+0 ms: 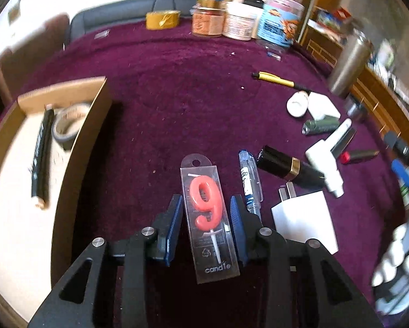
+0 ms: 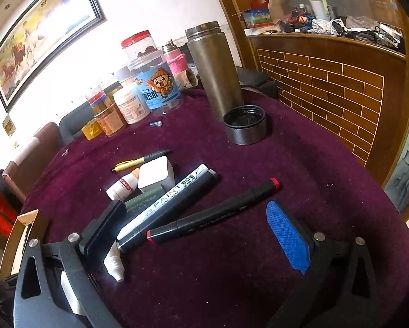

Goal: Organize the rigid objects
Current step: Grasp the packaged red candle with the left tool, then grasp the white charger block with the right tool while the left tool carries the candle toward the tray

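Note:
A red number-9 candle in a clear pack (image 1: 208, 216) lies between the blue pads of my left gripper (image 1: 205, 218). The jaws stand close on both sides, with a small gap on the left. A cardboard box (image 1: 78, 136) at the left holds a black stick (image 1: 41, 153) and a tape roll (image 1: 69, 123). My right gripper (image 2: 196, 235) is open wide over a black marker with red ends (image 2: 212, 216) and a white paint marker (image 2: 163, 205). A white dropper bottle (image 2: 114, 265) lies by its left finger.
On the purple cloth lie a yellow pen (image 1: 278, 79), a clear pen (image 1: 249, 180), a black lipstick tube (image 1: 286, 166), a white charger plug (image 1: 305, 218) and small bottles. Jars (image 1: 242, 19) stand at the back. A steel flask (image 2: 215, 68) and its cap (image 2: 245, 124) stand at the right.

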Motion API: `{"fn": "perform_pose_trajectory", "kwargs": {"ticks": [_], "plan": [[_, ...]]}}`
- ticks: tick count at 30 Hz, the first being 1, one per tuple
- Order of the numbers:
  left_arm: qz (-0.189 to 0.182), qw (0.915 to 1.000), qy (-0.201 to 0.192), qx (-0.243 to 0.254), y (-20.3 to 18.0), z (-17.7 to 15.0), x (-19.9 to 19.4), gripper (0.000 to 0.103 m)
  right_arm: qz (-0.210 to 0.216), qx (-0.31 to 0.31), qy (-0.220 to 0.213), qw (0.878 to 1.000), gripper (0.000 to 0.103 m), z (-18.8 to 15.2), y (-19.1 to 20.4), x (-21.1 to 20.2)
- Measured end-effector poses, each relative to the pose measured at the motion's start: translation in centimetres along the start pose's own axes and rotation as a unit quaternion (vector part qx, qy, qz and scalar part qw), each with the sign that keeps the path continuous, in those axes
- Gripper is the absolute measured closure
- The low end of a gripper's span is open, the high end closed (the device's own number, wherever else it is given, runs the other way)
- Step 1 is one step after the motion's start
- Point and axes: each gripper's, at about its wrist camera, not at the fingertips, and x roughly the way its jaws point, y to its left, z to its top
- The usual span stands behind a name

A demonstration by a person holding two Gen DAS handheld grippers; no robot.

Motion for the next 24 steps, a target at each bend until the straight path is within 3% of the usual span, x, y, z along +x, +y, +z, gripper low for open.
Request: {"fn": "perform_pose_trajectory", "kwargs": {"ticks": [3, 6, 14, 18, 24], "plan": [[0.007, 0.9998, -0.011, 0.018, -0.4, -0.1, 0.0, 0.08, -0.004, 0.0, 0.004, 1.0, 0.0, 0.0, 0.0, 0.2], [-0.025, 0.9996, -0.012, 0.002, 0.4, -0.2, -0.7, 0.08, -0.008, 0.001, 0.007, 1.0, 0.0, 0.0, 0.0, 0.3], [-0.085, 0.9936, -0.07, -0.025, 2.4, -1.1, -6.8, 0.08, -0.023, -0.024, 0.023, 0.999, 0.0, -0.1, 0.9, 0.4], [-0.102, 0.9902, -0.083, -0.046, 4.4, -2.0, -8.7, 0.08, 0.04, -0.051, 0.062, 0.996, 0.001, -1.1, 3.7, -1.2], [-0.118, 0.9852, -0.087, -0.09, 7.8, -3.3, -9.6, 0.08, 0.096, -0.148, 0.13, 0.976, 0.001, -4.3, 11.1, -1.6]]}}
